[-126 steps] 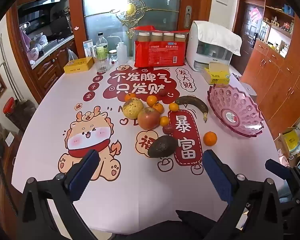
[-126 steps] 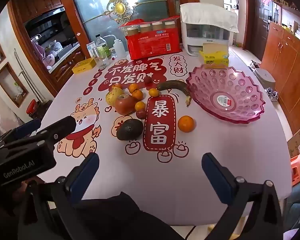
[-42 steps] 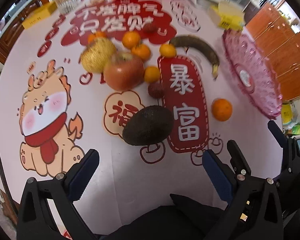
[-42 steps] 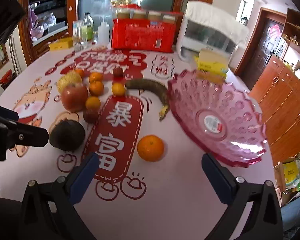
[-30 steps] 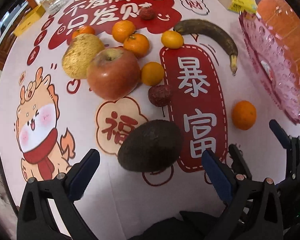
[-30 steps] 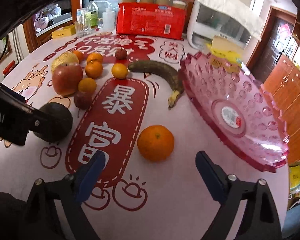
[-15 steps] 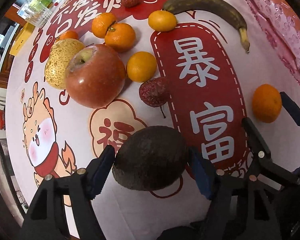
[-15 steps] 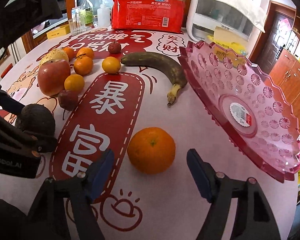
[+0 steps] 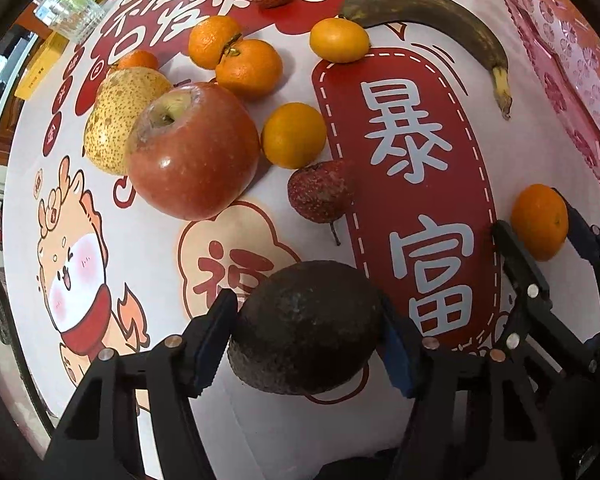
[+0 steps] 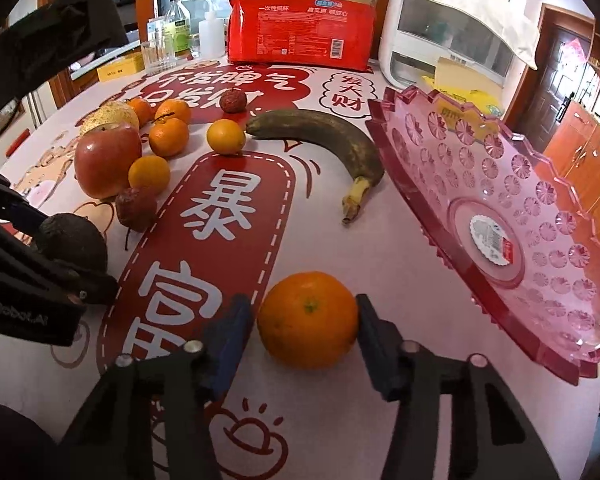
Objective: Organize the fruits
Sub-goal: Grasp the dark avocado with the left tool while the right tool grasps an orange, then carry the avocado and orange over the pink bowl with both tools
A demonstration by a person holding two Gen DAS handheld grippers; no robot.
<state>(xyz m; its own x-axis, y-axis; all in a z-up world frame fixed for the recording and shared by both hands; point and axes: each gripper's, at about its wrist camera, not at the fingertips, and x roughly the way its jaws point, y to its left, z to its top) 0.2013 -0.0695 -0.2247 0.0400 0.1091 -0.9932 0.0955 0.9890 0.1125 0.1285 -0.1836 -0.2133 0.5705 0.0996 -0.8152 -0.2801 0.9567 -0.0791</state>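
My left gripper (image 9: 306,336) is shut on a dark avocado (image 9: 306,326), its blue pads touching both sides; the avocado also shows in the right wrist view (image 10: 74,242). My right gripper (image 10: 302,326) has its pads against both sides of a lone orange (image 10: 308,318) on the table; that orange shows in the left wrist view (image 9: 540,220). Beyond lie a red apple (image 9: 192,150), a yellow pear (image 9: 120,110), several small oranges (image 9: 294,134), two lychees (image 9: 320,192) and a brown banana (image 9: 440,20). A pink glass fruit bowl (image 10: 500,208) stands on the right.
The table has a printed white and red cloth (image 10: 220,200). At the back stand a red pack of paper cups (image 10: 300,20), bottles and glasses (image 10: 172,36), a white appliance (image 10: 452,32) and yellow boxes (image 10: 120,66). The table's right edge lies just past the bowl.
Both grippers came down and forward to the table. The left closed around the avocado and the right closed around the lone orange.
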